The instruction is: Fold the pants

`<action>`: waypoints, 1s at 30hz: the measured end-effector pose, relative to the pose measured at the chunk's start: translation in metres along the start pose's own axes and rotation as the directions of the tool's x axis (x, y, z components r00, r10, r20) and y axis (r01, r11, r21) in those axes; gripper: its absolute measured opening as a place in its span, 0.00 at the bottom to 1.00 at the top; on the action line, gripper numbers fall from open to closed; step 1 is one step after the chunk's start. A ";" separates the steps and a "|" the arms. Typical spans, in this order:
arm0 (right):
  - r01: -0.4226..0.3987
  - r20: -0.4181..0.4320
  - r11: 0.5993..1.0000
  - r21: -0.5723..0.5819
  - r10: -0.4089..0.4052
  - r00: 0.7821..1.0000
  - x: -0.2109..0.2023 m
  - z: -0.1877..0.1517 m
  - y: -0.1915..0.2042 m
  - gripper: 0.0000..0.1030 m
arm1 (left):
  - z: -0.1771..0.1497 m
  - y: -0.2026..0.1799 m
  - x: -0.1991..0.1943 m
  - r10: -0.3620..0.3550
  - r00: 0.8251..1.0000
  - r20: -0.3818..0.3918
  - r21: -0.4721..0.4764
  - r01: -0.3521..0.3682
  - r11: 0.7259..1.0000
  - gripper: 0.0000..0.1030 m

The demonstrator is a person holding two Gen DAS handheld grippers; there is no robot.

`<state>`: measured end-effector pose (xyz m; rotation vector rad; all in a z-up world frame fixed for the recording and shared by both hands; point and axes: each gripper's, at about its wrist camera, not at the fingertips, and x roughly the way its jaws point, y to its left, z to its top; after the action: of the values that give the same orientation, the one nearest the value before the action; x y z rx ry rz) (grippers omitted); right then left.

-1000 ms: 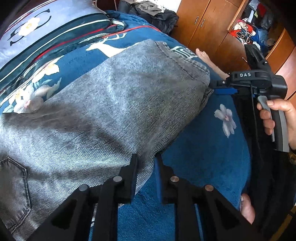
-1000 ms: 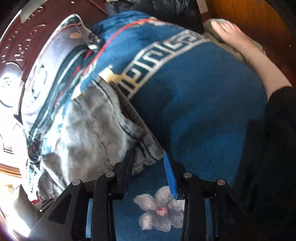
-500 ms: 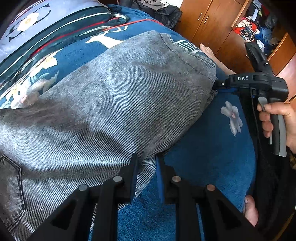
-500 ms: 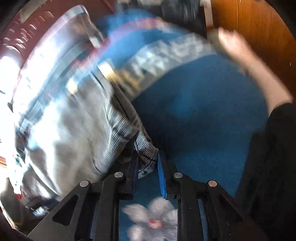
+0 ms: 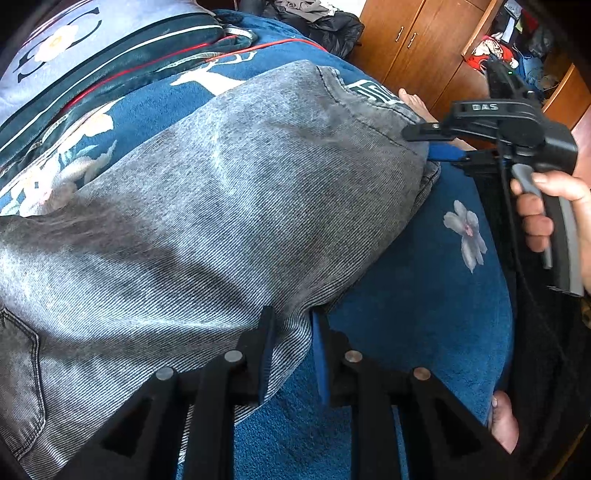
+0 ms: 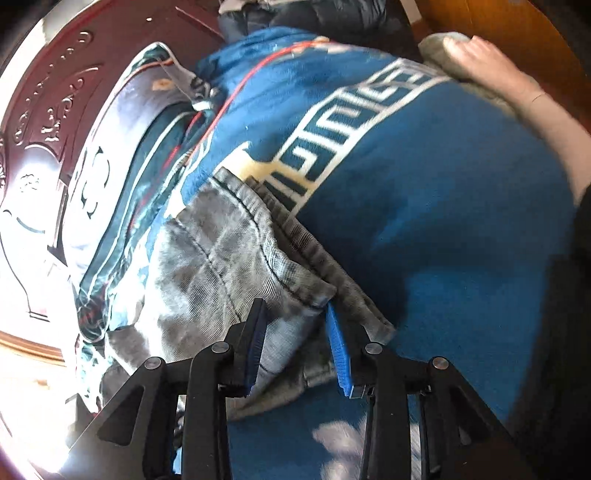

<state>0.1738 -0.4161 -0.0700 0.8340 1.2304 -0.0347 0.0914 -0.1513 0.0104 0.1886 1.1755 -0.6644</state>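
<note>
Grey washed denim pants (image 5: 207, 221) lie across a blue patterned blanket (image 5: 413, 332) on a bed. My left gripper (image 5: 291, 325) is shut on the near edge of the pants leg and holds it a little off the blanket. My right gripper (image 5: 424, 146) is at the hem end of the leg; in the right wrist view the right gripper (image 6: 295, 321) has its jaws apart around the top hem layer of the pants (image 6: 229, 266). A second hem layer lies just outside the right pad (image 6: 338, 347).
A grey and dark green pillow (image 5: 74, 59) lies at the head of the bed by a carved wooden headboard (image 6: 55, 92). Wooden cupboards (image 5: 417, 40) stand behind the bed. A person's bare foot (image 6: 491, 62) rests at the blanket's far edge. Dark clothes (image 5: 321, 18) are piled beyond.
The right gripper closed on the hem half a second ago and its jaws now stand wider apart around the hem. The pants leg has lifted and spread higher across the blanket.
</note>
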 end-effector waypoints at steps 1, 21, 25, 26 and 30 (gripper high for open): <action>-0.015 0.012 1.000 0.014 0.015 1.000 0.002 0.000 -0.001 0.13 | 0.000 0.000 -0.001 0.000 1.000 0.003 -0.003 0.000 1.000 0.21; 0.243 0.060 0.962 -0.128 -0.237 0.970 -0.029 -0.022 -0.005 0.46 | -0.019 -0.008 -0.028 -0.040 0.998 0.048 0.002 0.040 0.999 0.24; 0.248 0.146 0.954 -0.170 -0.224 0.964 -0.049 -0.019 0.008 0.46 | -0.038 0.005 -0.065 -0.018 0.995 0.100 0.007 0.017 1.000 0.44; 0.228 0.159 0.953 -0.200 -0.198 0.967 -0.051 -0.016 0.016 0.47 | -0.041 0.013 -0.072 -0.004 0.995 0.104 -0.008 0.005 1.000 0.44; 0.112 0.112 0.930 -0.351 -0.077 0.991 -0.038 0.007 0.055 0.48 | -0.043 0.040 -0.088 0.045 0.993 0.113 -0.060 -0.039 0.997 0.45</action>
<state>0.1900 -0.3958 -0.0078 0.4509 1.1404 0.0687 0.0613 -0.0657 0.0644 0.1245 1.0769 -0.5958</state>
